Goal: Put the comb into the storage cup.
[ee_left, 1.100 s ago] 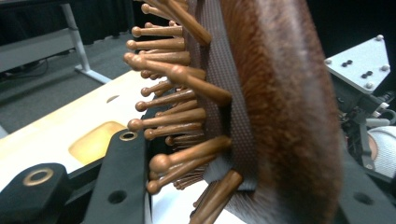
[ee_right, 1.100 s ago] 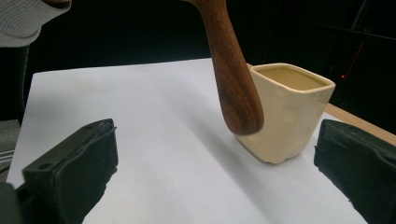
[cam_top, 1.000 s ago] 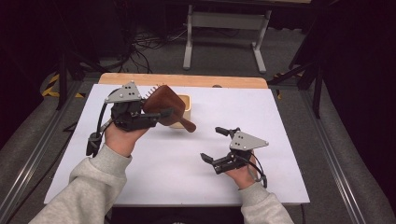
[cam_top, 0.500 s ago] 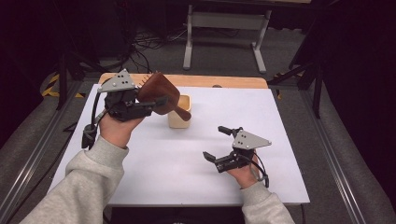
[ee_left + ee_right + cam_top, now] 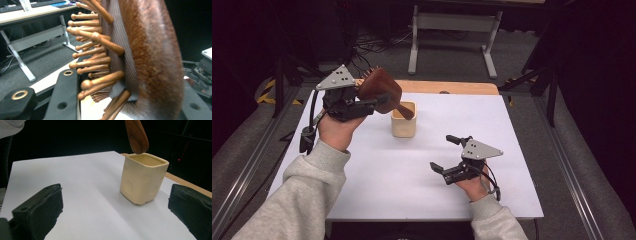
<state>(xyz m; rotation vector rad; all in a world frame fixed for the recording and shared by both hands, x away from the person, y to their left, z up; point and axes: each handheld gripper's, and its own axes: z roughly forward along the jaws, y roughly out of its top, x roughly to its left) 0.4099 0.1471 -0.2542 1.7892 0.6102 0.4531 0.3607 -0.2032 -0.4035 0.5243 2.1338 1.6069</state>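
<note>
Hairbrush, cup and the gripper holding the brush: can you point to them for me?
hairbrush (image 5: 379, 89), high view, on its wooden back.
cup (image 5: 143, 178), right gripper view, on its front wall.
left gripper (image 5: 379, 100), high view, at its jaw tips.

Hairbrush (image 5: 150, 62) blurred, cut off top & bottom.

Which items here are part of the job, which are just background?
In the job:
- hairbrush, clamped in left gripper
- cream cup, brush handle tip just above its rim
- right gripper, open, resting on table

Lying about:
- wooden board
- metal stand
</note>
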